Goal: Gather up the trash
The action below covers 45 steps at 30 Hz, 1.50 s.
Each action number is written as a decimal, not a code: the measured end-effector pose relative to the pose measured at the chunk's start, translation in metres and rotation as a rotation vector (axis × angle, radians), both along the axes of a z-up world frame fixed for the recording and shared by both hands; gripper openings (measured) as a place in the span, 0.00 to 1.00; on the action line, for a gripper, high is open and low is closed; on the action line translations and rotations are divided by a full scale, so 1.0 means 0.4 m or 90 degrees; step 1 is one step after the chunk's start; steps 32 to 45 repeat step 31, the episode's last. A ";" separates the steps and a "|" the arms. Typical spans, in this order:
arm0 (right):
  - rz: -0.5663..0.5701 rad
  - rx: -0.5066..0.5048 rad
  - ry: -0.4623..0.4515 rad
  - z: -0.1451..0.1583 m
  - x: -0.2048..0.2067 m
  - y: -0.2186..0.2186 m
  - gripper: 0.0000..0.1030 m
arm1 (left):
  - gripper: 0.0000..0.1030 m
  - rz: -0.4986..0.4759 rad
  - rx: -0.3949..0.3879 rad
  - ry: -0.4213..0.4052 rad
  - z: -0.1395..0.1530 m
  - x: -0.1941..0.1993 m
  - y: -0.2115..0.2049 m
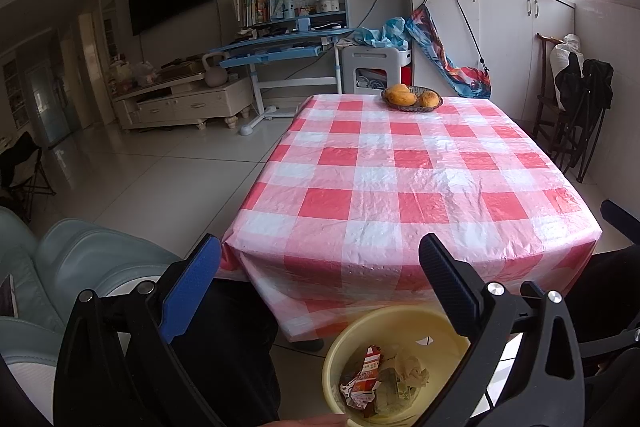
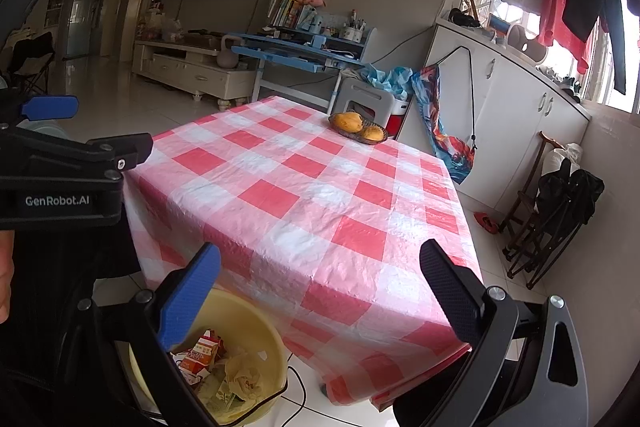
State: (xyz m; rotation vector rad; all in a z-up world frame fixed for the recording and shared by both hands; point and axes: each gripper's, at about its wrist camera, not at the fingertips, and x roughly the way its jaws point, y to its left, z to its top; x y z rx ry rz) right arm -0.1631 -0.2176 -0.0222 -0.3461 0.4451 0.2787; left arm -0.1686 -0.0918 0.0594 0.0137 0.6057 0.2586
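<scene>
A yellow bin (image 1: 360,343) (image 2: 248,315) stands on the floor at the near edge of the table. Inside it lie a crushed red-and-white carton (image 1: 366,375) (image 2: 202,351) and crumpled paper (image 1: 412,371) (image 2: 244,379). My left gripper (image 1: 320,251) is open and empty, held above the bin and the table's near edge. My right gripper (image 2: 320,259) is also open and empty, over the table's near corner, with the bin below its blue finger. The left gripper's body shows at the left edge of the right wrist view. The red-and-white checked tablecloth (image 1: 400,167) (image 2: 312,195) carries no trash.
A dark bowl of orange fruit (image 1: 412,98) (image 2: 358,127) sits at the table's far edge. A pale armchair (image 1: 60,267) is at the left, folded chairs (image 2: 552,211) at the right wall. A black cable (image 2: 296,387) runs on the floor beside the bin.
</scene>
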 end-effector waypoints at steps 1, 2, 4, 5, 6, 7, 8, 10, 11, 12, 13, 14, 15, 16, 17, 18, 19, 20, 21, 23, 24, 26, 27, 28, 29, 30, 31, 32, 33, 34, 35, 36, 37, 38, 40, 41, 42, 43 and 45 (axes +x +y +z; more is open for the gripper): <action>0.000 0.000 0.000 0.000 -0.001 -0.001 0.93 | 0.93 0.000 -0.001 0.001 -0.001 0.000 0.005; 0.000 0.000 0.000 0.000 -0.001 -0.001 0.93 | 0.93 0.000 0.000 0.000 0.000 0.000 0.000; 0.000 0.000 0.000 0.000 -0.001 -0.001 0.93 | 0.93 0.001 0.000 0.001 -0.001 0.000 0.003; 0.000 0.000 0.000 0.000 -0.001 0.000 0.93 | 0.93 0.001 0.001 0.001 -0.004 0.001 0.006; 0.000 0.000 0.000 0.000 -0.002 0.000 0.93 | 0.93 0.002 0.001 0.001 -0.003 0.001 0.005; 0.000 0.000 0.000 0.000 -0.001 0.001 0.93 | 0.93 0.002 0.001 0.002 -0.005 0.000 0.011; 0.000 -0.001 0.000 0.000 -0.001 0.001 0.93 | 0.93 0.002 0.001 0.001 -0.004 0.000 0.008; 0.001 -0.001 0.001 -0.002 -0.003 0.001 0.93 | 0.93 0.001 -0.003 0.002 -0.005 0.000 0.011; 0.002 -0.002 0.001 -0.004 -0.002 0.003 0.93 | 0.93 -0.002 -0.005 0.000 -0.005 -0.001 0.012; 0.002 -0.002 0.001 -0.004 -0.002 0.004 0.93 | 0.93 -0.006 -0.004 -0.004 -0.006 -0.005 0.014; 0.003 -0.002 0.002 -0.004 -0.001 0.005 0.93 | 0.93 -0.014 -0.003 -0.008 -0.007 -0.007 0.010; 0.004 -0.001 0.003 -0.004 -0.002 0.004 0.93 | 0.93 -0.022 0.001 -0.008 -0.008 -0.005 0.004; 0.004 0.000 0.004 -0.005 -0.001 0.004 0.93 | 0.93 -0.027 0.008 -0.008 -0.007 -0.007 0.000; 0.003 0.003 0.006 -0.004 0.000 0.002 0.93 | 0.93 -0.032 0.016 -0.012 -0.006 -0.011 0.000; 0.002 0.006 0.007 -0.002 0.003 -0.001 0.93 | 0.93 -0.033 0.022 -0.015 -0.003 -0.013 -0.002; -0.001 0.013 0.010 0.001 0.006 -0.005 0.93 | 0.93 -0.036 0.028 -0.016 0.000 -0.015 -0.001; -0.002 0.019 0.013 0.004 0.009 -0.011 0.93 | 0.93 -0.043 0.031 -0.012 0.006 -0.015 -0.006; -0.007 0.029 0.019 0.010 0.017 -0.018 0.93 | 0.93 -0.051 0.033 -0.007 0.012 -0.011 -0.008; -0.009 0.033 0.025 0.013 0.022 -0.024 0.93 | 0.93 -0.056 0.035 -0.004 0.020 -0.005 -0.009; -0.017 0.034 0.037 0.021 0.041 -0.033 0.93 | 0.93 -0.062 0.042 0.007 0.033 0.019 -0.002; -0.024 0.031 0.042 0.025 0.052 -0.036 0.93 | 0.93 -0.067 0.038 0.018 0.036 0.042 0.009; -0.028 0.030 0.066 0.026 0.087 -0.043 0.93 | 0.93 -0.068 0.035 0.029 0.041 0.083 0.011; -0.025 0.028 0.078 0.023 0.103 -0.045 0.93 | 0.93 -0.065 0.033 0.035 0.037 0.105 0.016; -0.022 0.021 0.090 0.018 0.121 -0.044 0.93 | 0.93 -0.061 0.025 0.043 0.031 0.132 0.027; -0.020 0.003 0.102 0.011 0.145 -0.041 0.93 | 0.93 -0.058 0.014 0.050 0.021 0.158 0.034; -0.017 -0.015 0.111 0.005 0.168 -0.037 0.93 | 0.93 -0.053 -0.001 0.065 0.007 0.191 0.048; -0.013 -0.025 0.115 0.001 0.180 -0.036 0.92 | 0.93 -0.051 -0.012 0.075 -0.002 0.215 0.054; -0.013 -0.025 0.115 0.001 0.180 -0.036 0.92 | 0.93 -0.051 -0.012 0.075 -0.002 0.215 0.054; -0.013 -0.025 0.115 0.001 0.180 -0.036 0.92 | 0.93 -0.051 -0.012 0.075 -0.002 0.215 0.054; -0.013 -0.025 0.115 0.001 0.180 -0.036 0.92 | 0.93 -0.051 -0.012 0.075 -0.002 0.215 0.054; -0.013 -0.025 0.115 0.001 0.180 -0.036 0.92 | 0.93 -0.051 -0.012 0.075 -0.002 0.215 0.054; -0.013 -0.025 0.115 0.001 0.180 -0.036 0.92 | 0.93 -0.051 -0.012 0.075 -0.002 0.215 0.054; -0.013 -0.025 0.115 0.001 0.180 -0.036 0.92 | 0.93 -0.051 -0.012 0.075 -0.002 0.215 0.054; -0.013 -0.025 0.115 0.001 0.180 -0.036 0.92 | 0.93 -0.051 -0.012 0.075 -0.002 0.215 0.054; -0.013 -0.025 0.115 0.001 0.180 -0.036 0.92 | 0.93 -0.051 -0.012 0.075 -0.002 0.215 0.054; -0.013 -0.025 0.115 0.001 0.180 -0.036 0.92 | 0.93 -0.051 -0.012 0.075 -0.002 0.215 0.054; -0.013 -0.025 0.115 0.001 0.180 -0.036 0.92 | 0.93 -0.051 -0.012 0.075 -0.002 0.215 0.054; -0.013 -0.025 0.115 0.001 0.180 -0.036 0.92 | 0.93 -0.051 -0.012 0.075 -0.002 0.215 0.054; -0.013 -0.025 0.115 0.001 0.180 -0.036 0.92 | 0.93 -0.051 -0.012 0.075 -0.002 0.215 0.054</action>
